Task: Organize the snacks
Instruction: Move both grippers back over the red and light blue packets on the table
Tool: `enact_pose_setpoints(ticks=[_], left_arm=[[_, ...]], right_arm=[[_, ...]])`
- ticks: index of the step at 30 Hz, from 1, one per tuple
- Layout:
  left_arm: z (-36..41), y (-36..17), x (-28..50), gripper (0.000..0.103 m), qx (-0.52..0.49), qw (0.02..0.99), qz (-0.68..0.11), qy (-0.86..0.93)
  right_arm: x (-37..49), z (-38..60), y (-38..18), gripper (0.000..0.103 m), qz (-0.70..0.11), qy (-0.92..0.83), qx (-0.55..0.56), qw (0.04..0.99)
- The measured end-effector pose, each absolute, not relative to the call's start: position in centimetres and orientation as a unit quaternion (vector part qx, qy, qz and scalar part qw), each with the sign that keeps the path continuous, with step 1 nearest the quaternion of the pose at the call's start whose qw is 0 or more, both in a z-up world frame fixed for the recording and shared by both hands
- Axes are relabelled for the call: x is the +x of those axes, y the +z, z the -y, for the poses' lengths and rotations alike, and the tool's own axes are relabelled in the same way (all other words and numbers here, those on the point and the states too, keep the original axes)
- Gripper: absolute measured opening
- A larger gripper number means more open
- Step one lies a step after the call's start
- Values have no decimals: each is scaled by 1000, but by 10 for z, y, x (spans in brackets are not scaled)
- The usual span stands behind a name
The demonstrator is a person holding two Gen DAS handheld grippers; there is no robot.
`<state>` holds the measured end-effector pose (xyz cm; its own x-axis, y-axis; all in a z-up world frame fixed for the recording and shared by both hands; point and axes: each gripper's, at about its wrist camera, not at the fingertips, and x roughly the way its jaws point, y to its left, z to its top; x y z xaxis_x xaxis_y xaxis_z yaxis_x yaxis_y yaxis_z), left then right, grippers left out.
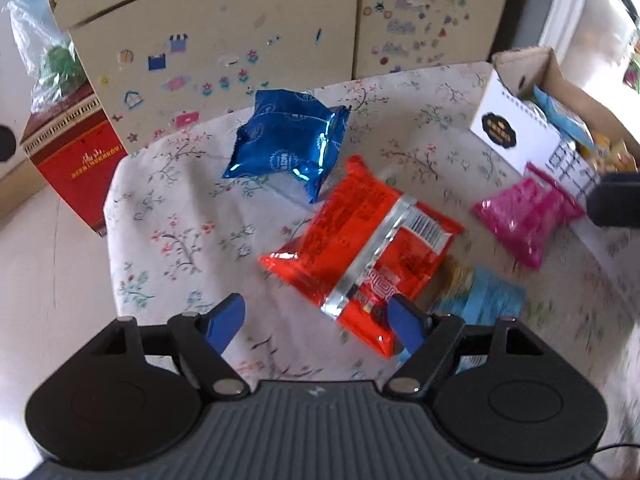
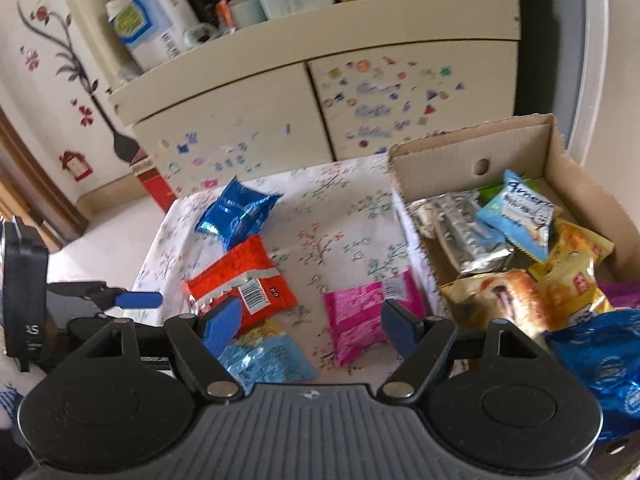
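A blue foil packet [image 1: 286,142] [image 2: 236,212], a red packet [image 1: 360,248] [image 2: 244,280], a pink packet [image 1: 528,216] [image 2: 368,316] and a light-blue packet [image 1: 480,300] [image 2: 264,356] lie on the floral tablecloth [image 1: 180,220]. A cardboard box [image 2: 460,168] [image 1: 524,76] at the right holds several snack packets. My left gripper [image 1: 318,320] is open and empty over the red packet's near end. My right gripper [image 2: 310,324] is open and empty above the pink packet, beside the box.
A cream cabinet [image 1: 224,40] with stickers stands behind the table. A red carton [image 1: 68,152] stands on the floor at the left. The left gripper's finger [image 2: 138,299] shows at the left of the right wrist view.
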<state>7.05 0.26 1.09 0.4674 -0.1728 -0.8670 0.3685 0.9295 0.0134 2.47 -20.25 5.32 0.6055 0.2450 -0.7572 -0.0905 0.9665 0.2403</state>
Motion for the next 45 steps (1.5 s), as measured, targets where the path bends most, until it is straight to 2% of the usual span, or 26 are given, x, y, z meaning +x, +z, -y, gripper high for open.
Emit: enact_pose_setpoints(ticks=[7, 13, 20, 23, 27, 32, 35, 38, 43, 45], left_arm=[[-4, 23, 63, 78, 132, 867, -433, -208], [19, 19, 71, 78, 187, 859, -403, -254], [23, 4, 89, 79, 161, 853, -433, -243], [21, 1, 90, 78, 155, 853, -446, -222], [2, 0, 97, 76, 100, 852, -478, -188], [-14, 1, 92, 76, 106, 853, -484, -163], [-19, 2, 89, 76, 96, 851, -487, -172], [-18, 6, 90, 76, 106, 857, -471, -178], [-13, 7, 97, 79, 129, 862, -458, -176], [-10, 1, 99, 80, 131, 856, -467, -178]], right_arm=[[25, 183, 39, 82, -458, 134, 52, 877], [24, 171, 17, 82, -520, 153, 74, 837], [22, 150, -8, 82, -555, 160, 75, 813], [24, 145, -8, 82, -541, 147, 73, 825], [28, 147, -9, 81, -518, 124, 71, 843], [31, 146, -11, 79, -493, 67, 26, 867], [35, 151, -10, 79, -493, 43, 50, 867], [36, 153, -10, 81, -504, 30, 79, 859], [33, 138, -14, 95, -506, 26, 79, 858], [35, 127, -17, 97, -504, 19, 59, 862]])
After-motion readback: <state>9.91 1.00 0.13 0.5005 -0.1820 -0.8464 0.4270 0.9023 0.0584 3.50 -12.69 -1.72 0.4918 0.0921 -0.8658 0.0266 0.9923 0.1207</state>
